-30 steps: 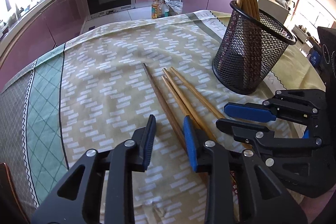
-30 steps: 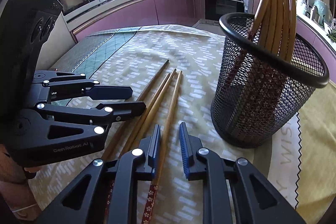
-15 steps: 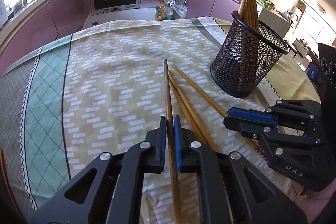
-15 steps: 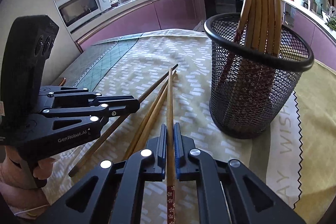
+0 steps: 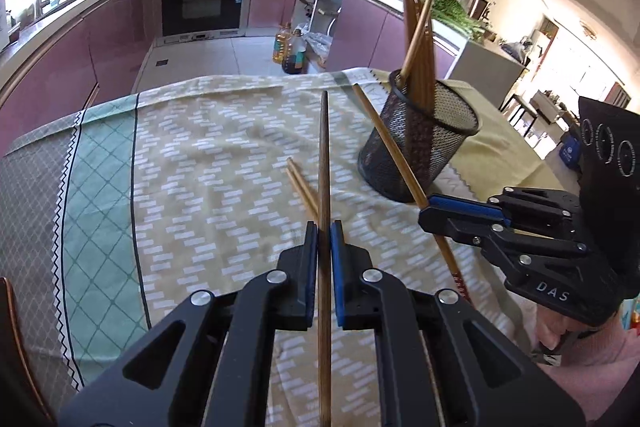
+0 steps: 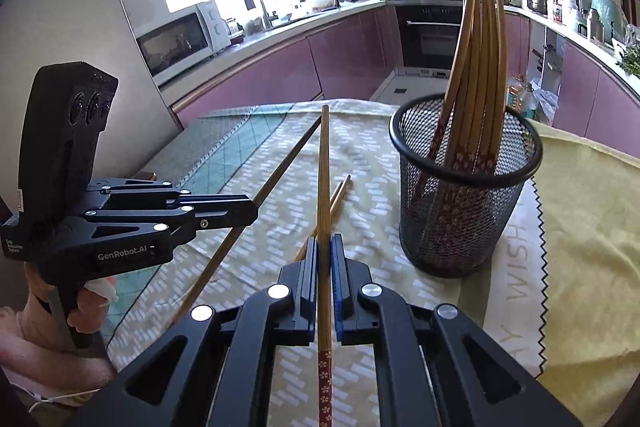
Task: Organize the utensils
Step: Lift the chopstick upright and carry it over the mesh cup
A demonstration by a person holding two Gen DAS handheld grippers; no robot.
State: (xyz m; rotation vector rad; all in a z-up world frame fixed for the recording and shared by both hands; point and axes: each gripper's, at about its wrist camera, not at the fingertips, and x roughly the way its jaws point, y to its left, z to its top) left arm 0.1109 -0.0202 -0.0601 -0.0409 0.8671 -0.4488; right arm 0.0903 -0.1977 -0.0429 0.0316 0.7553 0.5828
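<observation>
Both grippers have closed and come up off the counter since a second ago: each had a chopstick lying loose between parted jaws, now each is clamped on one and carrying it clear of the cloth.

Left gripper [image 5: 324, 241], bottom centre of the left wrist view: jaws clenched on the dark chopstick [image 5: 324, 155], which runs straight up the frame, tip over the patterned tablecloth [image 5: 200, 167].

Right gripper [image 6: 324, 255], bottom centre of the right wrist view: jaws clenched on the lighter chopstick [image 6: 323, 167]. Its red flower-patterned end sticks out toward the camera; its plain tip points at the far edge of the counter.

Left wrist view also shows the right gripper at right of frame, its chopstick running diagonally in front of the mesh holder [image 5: 420, 147]. Right wrist view shows the left gripper at left of frame, a hand [image 6: 44, 311] around its grip, dark chopstick angled toward upper centre.

Two more chopsticks [image 6: 340, 193] lie flat on the cloth, side by side, mid-frame between the two held ones; lower ends hidden behind the jaws.

Mesh holder stands upright on the counter, right of centre in both views, with a bundle of chopsticks in it, red patterned ends down, leaning on the rim. Neither held chopstick is in the holder.
</observation>
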